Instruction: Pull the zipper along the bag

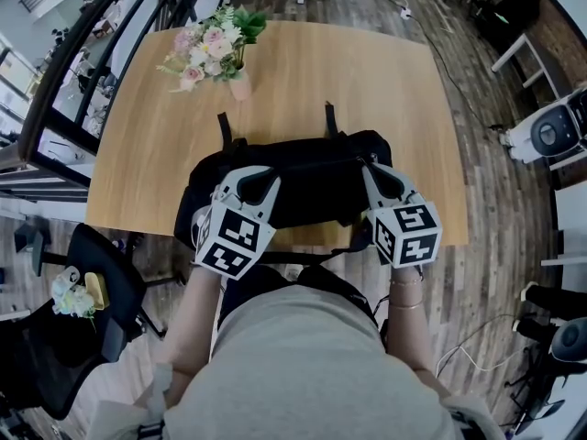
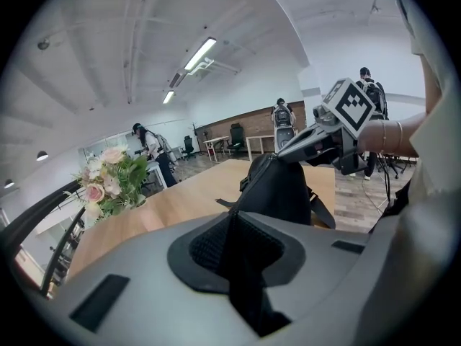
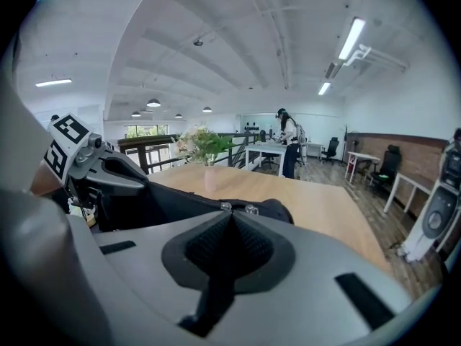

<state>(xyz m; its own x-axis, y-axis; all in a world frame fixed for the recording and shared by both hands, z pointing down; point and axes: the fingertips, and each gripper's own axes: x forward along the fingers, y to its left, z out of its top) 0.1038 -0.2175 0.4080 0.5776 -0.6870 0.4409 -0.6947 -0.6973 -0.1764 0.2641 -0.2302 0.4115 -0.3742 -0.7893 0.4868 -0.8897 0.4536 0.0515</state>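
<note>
Black and soft-sided, the bag (image 1: 303, 186) is lying across the near edge of the wooden table (image 1: 367, 81), right in front of the person. The left gripper (image 1: 249, 180) is clamping the fabric at the bag's left end; in its own view a black strip is running straight into the closed jaws. The right gripper (image 1: 378, 177) is sitting at the bag's right end with its jaws together, and the zipper pull (image 3: 236, 208) is showing as two small metal bits right at their tip, so they are apparently pinching it. With the pull this close to the right end, the run along the bag is looking mostly done; perhaps only a last stretch is remaining. Whether the teeth behind it are lying open or closed is not showing in any view, since black is blending into black. The pads are hiding exactly what is pinched. Farther off, a vase of flowers (image 1: 215, 49) is standing on the table, well apart from the bag.
</note>
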